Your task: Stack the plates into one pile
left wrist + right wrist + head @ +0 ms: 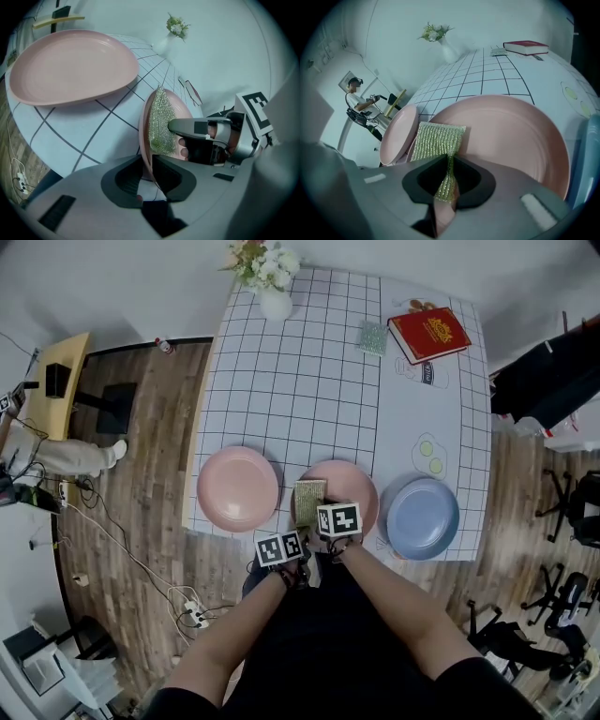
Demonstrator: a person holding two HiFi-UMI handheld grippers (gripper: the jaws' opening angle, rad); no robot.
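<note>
- I'm checking the left claw (149,174) first. It's clamping on the near rim of the mid plate (511,136), with the rim pinched right between the jaws.
- The right claw (446,183) is squeezing a sponge (438,140) thin between its jaws. The sponge is lying across that same plate's rim, just beside the left claw.
- Nothing's getting stacked yet. The left plate (238,487), mid plate and blue plate (423,518) are sitting in a row along the near edge of the table (300,371), each on its own.
- What I'm worrying about: I'm only holding the mid plate by one thin bit of rim. If I lift, the far side is probably going to sag and the plate could slip out. It's right at the table edge, so a slip likely means the floor.
- The sponge is also hanging around in there. If it rides along, I'm guessing it ends up sandwiched in the pile. The blue plate is sitting just beside, so a sloppy swing could knock it.
</note>
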